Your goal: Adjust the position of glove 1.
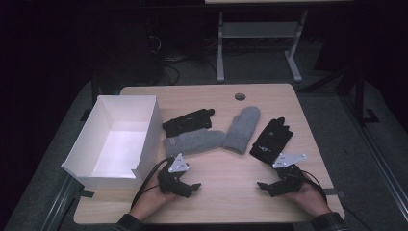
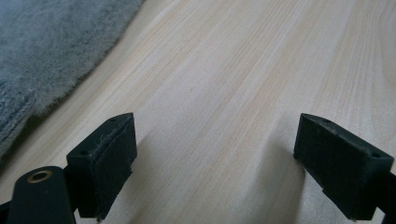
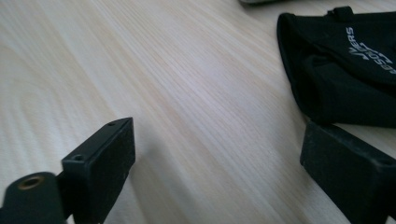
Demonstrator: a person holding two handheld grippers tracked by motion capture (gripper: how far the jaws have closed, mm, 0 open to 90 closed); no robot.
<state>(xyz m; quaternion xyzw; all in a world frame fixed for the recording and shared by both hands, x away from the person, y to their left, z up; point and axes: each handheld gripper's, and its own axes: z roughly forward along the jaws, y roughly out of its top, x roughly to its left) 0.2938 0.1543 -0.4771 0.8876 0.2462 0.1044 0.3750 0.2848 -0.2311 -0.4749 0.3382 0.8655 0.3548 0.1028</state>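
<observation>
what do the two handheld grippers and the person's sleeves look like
Both the left gripper and the right gripper are black, each topped by a grey three-cornered plate and trailing a black cable. Each has two blocky black jaws with flat pads. The sleeves' cuffs look dark and plaid-like.

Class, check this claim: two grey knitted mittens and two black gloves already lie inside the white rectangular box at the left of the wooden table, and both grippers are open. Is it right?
Not quite. The high view shows the white rectangular box empty; the grey knitted mittens and black gloves lie on the wooden table beside it. Left gripper and right gripper are indeed open.
</observation>
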